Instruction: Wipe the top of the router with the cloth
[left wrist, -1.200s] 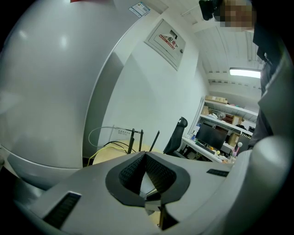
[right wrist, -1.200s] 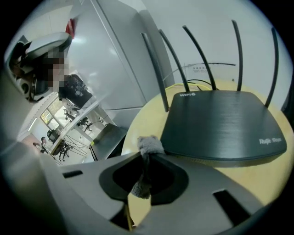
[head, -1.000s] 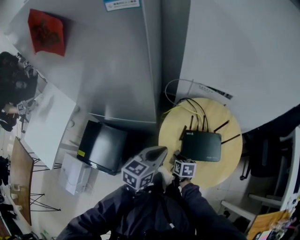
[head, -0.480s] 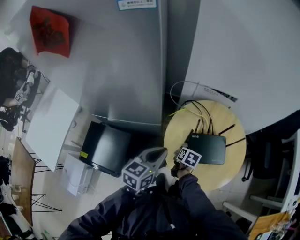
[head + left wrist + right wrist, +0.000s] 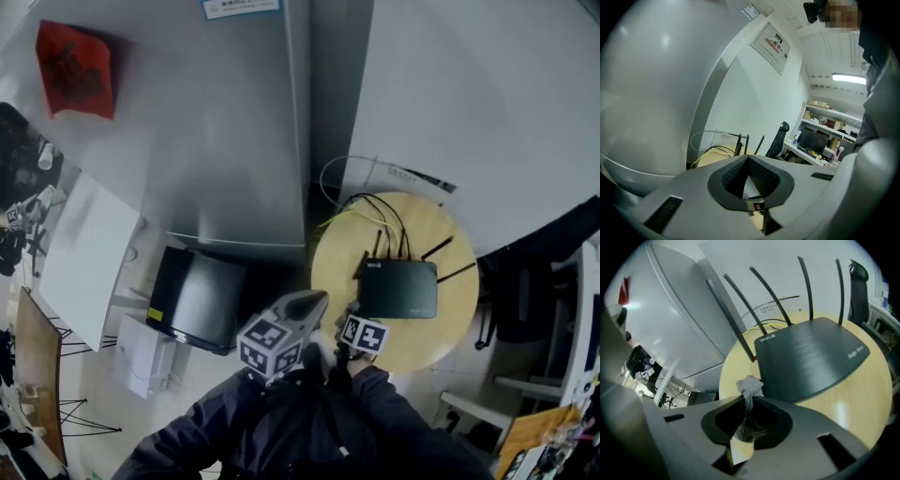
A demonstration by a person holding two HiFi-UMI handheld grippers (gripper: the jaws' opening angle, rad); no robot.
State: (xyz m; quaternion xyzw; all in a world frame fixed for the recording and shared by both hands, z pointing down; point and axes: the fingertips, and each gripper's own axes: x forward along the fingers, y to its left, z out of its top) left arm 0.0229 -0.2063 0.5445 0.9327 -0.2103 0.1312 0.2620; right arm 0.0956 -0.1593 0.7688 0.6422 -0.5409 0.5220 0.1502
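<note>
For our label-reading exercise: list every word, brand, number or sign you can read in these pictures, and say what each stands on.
"WiFi6": white print on the flat black router, on its top near the antennas.
Second white logo on the router's top: too blurred to read.
Blue label on the grey metal cabinet: too small.
Framed white wall sign: too small.
Red paper square on the cabinet: blurred.

A round, pale wooden table (image 5: pixel 436 337) carries a black router (image 5: pixel 398 289), its four antennas raised, with black and yellow cables (image 5: pixel 386 208) trailing over the table's far edge.
</note>
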